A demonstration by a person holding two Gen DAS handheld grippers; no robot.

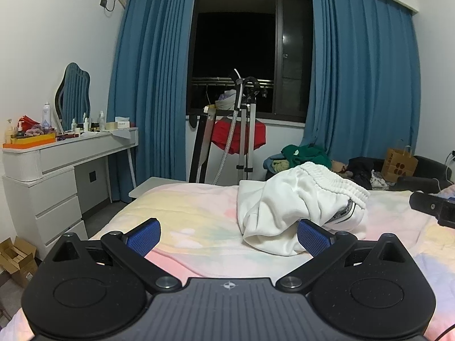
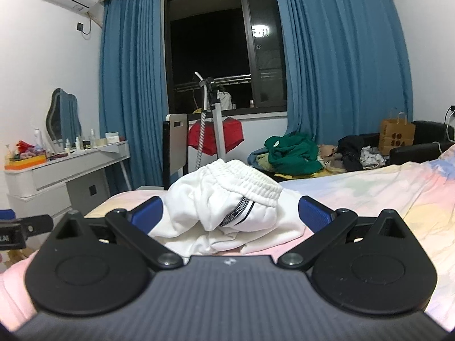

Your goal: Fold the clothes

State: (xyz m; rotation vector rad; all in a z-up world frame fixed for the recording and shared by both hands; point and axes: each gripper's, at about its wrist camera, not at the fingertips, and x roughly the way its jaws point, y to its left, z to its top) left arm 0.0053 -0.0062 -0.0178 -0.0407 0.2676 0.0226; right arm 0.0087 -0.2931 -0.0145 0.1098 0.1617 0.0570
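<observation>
We see the white pants (image 2: pixel 227 201) bunched dead ahead between the wide-open right gripper (image 2: pixel 230 216), nearer than our open left gripper (image 1: pixel 227 236).

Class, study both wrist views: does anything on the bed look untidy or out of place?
Yes. The white trousers lie crumpled in a heap on the pastel bedsheet, waistband bunched on top, not laid flat. Both the left claw and right claw are open, gripping nothing.

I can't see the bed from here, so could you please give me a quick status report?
Left gripper open, empty. Right gripper open, straddling the white trousers, no grip. Trousers crumpled on the bedsheet. Nothing in the way.
</observation>
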